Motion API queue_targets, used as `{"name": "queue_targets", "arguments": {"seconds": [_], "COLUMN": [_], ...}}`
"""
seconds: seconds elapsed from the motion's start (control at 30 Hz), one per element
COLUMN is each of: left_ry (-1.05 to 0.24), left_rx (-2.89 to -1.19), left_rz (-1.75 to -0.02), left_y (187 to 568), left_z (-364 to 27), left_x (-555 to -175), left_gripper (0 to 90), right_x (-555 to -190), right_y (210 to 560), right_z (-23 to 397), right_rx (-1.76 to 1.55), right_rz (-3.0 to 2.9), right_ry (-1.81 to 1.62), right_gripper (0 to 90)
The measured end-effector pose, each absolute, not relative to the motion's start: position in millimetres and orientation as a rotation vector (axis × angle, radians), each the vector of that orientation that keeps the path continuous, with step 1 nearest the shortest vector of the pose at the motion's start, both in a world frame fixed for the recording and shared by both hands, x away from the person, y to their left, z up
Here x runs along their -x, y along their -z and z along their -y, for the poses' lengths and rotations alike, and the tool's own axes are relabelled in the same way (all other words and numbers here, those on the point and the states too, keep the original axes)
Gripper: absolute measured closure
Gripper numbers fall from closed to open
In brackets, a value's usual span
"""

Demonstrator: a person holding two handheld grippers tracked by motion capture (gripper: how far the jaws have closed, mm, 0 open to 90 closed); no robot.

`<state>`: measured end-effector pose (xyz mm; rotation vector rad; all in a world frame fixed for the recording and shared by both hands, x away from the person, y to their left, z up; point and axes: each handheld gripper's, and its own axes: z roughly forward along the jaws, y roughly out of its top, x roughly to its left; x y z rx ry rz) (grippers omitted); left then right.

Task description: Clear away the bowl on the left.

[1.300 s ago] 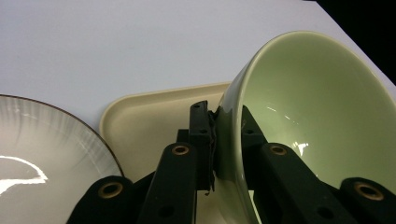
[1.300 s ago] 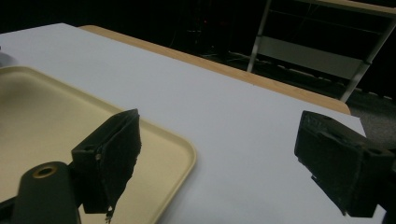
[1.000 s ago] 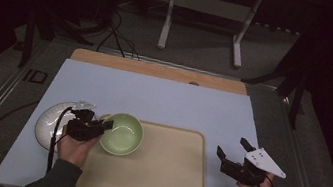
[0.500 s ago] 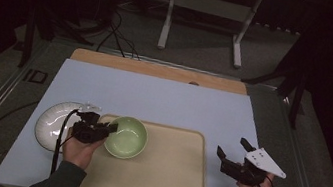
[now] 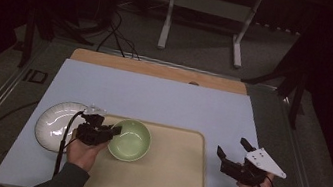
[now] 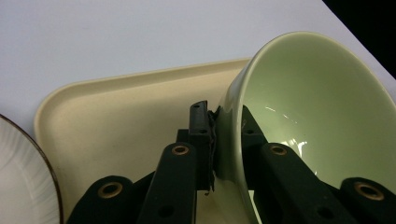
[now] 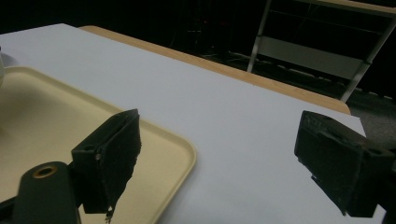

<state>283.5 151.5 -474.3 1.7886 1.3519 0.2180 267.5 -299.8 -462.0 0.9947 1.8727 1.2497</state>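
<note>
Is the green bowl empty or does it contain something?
Empty: the green bowl shows only its bare glazed inside, while the left gripper pinches its rim.

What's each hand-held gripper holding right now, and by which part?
The left hand-held gripper clamps the green bowl by its rim. The right hand-held gripper holds nothing.

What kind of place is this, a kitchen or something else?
Probably a recording lab rather than a kitchen: a work table with a pale mat stands in a dark room, cables lie on the floor behind it, and a metal stand stands behind the table.
</note>
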Motion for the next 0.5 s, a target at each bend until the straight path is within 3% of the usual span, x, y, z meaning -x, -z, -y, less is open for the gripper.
{"name": "queue_targets", "arguments": {"seconds": [0.5], "left_ry": [-0.206], "left_rx": [-1.808], "left_rz": [-1.339], "left_y": [478.1], "left_z": [-142.2], "left_x": [-283.1], "left_gripper": [82.6], "right_x": [-267.5], "right_y": [461.9], "right_z": [300.0], "right_rx": [-0.994], "right_rz": [-1.872], "right_ry": [-1.25], "right_gripper": [14.0]}}
